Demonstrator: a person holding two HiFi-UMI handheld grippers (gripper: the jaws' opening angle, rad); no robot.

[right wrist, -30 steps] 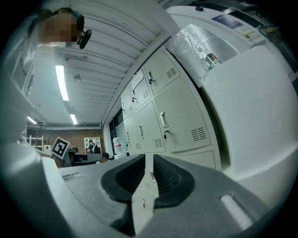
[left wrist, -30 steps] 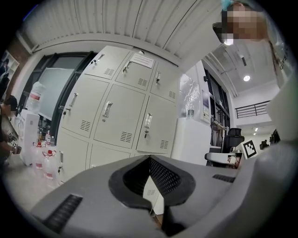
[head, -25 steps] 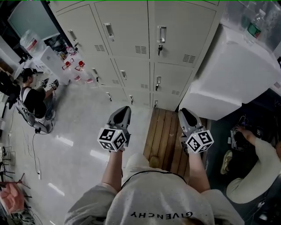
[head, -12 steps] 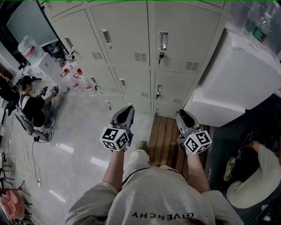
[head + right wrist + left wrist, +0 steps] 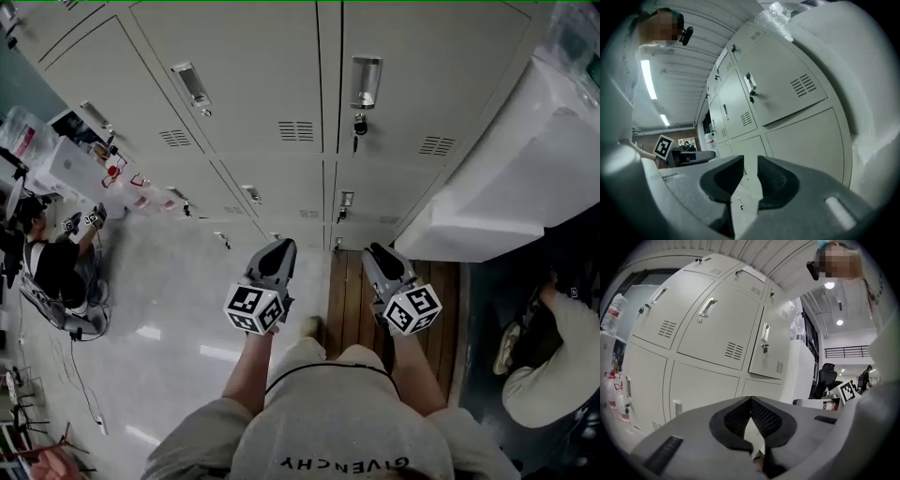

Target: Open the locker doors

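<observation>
Beige metal lockers (image 5: 281, 141) fill the upper half of the head view, every door closed. The door ahead on the right (image 5: 403, 84) carries a handle (image 5: 365, 82) with a key (image 5: 359, 125) below it. The door to its left has a slanted handle (image 5: 192, 84). My left gripper (image 5: 281, 246) is held low, well short of the lockers; its jaw tips meet with nothing between them (image 5: 751, 400). My right gripper (image 5: 373, 251) is level with it, and a narrow empty gap shows between its jaws (image 5: 750, 159). The same handles appear in the gripper views (image 5: 707, 307) (image 5: 750, 83).
A big white block (image 5: 506, 178) stands against the lockers on the right. A wooden pallet (image 5: 352, 300) lies on the floor under my right arm. One person sits at the far left (image 5: 52, 267), another crouches at the right (image 5: 553, 366). Water bottles (image 5: 23, 131) stand at the left.
The lockers have come closer and now look larger in the head view. Both grippers have come slightly closer together and stay pointed at the lower doors.
</observation>
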